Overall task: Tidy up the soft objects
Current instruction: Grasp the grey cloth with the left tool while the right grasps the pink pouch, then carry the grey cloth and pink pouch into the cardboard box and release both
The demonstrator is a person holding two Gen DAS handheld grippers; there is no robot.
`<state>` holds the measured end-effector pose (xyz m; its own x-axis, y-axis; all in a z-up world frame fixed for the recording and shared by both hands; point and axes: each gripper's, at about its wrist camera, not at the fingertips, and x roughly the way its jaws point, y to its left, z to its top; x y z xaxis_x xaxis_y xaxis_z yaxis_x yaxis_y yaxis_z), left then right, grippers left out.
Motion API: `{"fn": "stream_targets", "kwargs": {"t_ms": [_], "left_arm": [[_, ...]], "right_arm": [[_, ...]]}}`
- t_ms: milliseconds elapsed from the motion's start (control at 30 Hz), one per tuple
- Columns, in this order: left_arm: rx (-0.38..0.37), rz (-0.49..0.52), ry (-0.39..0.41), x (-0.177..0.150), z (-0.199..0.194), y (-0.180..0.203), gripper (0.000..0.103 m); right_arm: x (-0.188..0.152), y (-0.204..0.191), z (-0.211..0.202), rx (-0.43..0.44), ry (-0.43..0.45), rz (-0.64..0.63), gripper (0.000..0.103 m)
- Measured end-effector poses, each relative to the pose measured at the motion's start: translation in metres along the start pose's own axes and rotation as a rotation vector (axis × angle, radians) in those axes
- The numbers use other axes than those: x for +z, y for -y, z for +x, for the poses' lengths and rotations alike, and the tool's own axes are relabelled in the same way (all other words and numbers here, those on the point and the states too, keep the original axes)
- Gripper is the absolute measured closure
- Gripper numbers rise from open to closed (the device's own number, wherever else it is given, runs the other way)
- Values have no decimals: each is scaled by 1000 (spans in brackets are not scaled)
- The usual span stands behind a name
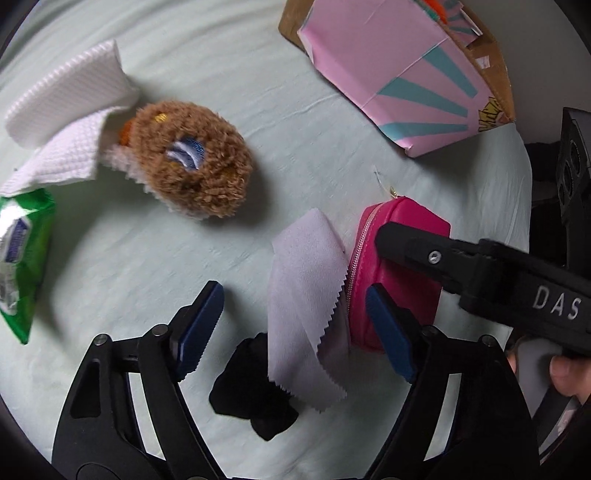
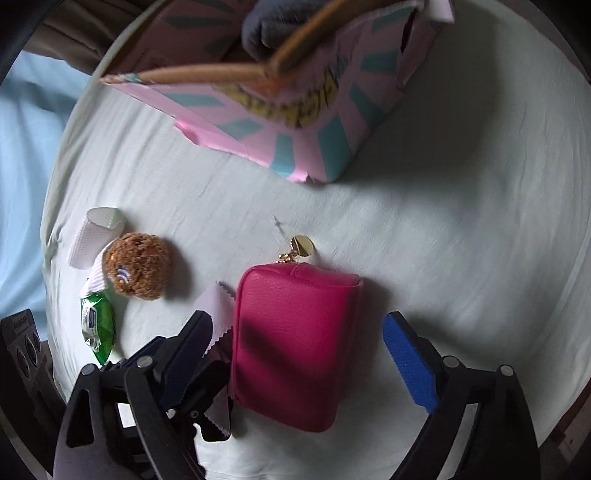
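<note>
Left tongs: left gripper points steeply down over a pale green sheet, jaws spread apart, pads pressing on nothing; a lilac cloth and a black fabric piece lie between its blue pads.
Right tongs: right gripper likewise points down with jaws wide apart, straddling a pink zip pouch; neither pad touches the pouch in the right wrist view.
Crossing tools: in the left wrist view one black finger of the right gripper reaches over the pouch; whether it rests on the leather cannot be told.
Pouch: lies flat near the middle of the sheet, gold zip pull pointing toward the box.
Lilac cloth: pinked edges, curled, touching the pouch's zip side.
Black fabric: bunched, partly under the lilac cloth.
Plush toy: brown, fuzzy and round, well apart from the pouch, resting on the edge of a white paper towel.
Wipes: green packet just beside the towel, at the sheet's edge.
Box: pink cardboard carton with teal rays stands at the far side, open; something dark grey and soft shows inside, blurred.
Person: fingertips of the right hand wrap that tool's handle.
</note>
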<state>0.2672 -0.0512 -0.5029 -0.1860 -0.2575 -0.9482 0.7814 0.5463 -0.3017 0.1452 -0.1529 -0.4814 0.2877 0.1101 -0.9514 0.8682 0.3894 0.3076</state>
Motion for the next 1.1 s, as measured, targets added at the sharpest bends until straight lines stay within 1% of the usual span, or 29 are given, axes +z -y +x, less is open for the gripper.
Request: {"fn": "stream_targets", "kwargs": {"t_ms": [100,133,167,200,233,267,300,333,367,400,433,533,700,900,1100], "left_arm": [[-29,-28,9,4,4,-5,27],[-31,-33,8,5,5,-6,30],[-27,-31,8,6,6,-6,31],[-19,-30,9,6,5,-6,38],[-7,-27,6,6,6,-5,46],[2,-25,1,7,6,-5,50],[8,-21,-2,8,5,-6,56],[10,-17,-4,8,5,-6,66],[12,-14,-8,8,4,-7,72],[14,-10,-14,8,3,-8,83],[15,-7,-19,7,3,-7,89],[28,5,-14,6,1,-3,94],[33,2,26,6,-10,11,95],[60,-7,92,3,-44,21,96],[113,-41,173,-9,-91,36,96]], "right_arm": [[-1,-2,8,-11,-18,6,20],[-1,-2,10,-10,-25,11,22],[-1,-1,12,-2,-27,20,26],[-1,-1,13,-3,-29,24,30],[-1,0,14,-9,-33,26,31],[-1,1,15,-10,-34,26,33],[-1,3,15,-7,-32,27,34],[-1,5,15,-5,-31,24,35],[-1,5,15,-5,-30,20,36],[-1,5,14,-6,-29,14,39],[-1,5,14,-7,-27,8,40],[-3,-3,15,-11,-25,-12,46],[-6,-5,5,13,-19,-30,55],[-9,-8,-22,59,18,-47,57],[-13,-8,-71,106,77,-119,57]]}}
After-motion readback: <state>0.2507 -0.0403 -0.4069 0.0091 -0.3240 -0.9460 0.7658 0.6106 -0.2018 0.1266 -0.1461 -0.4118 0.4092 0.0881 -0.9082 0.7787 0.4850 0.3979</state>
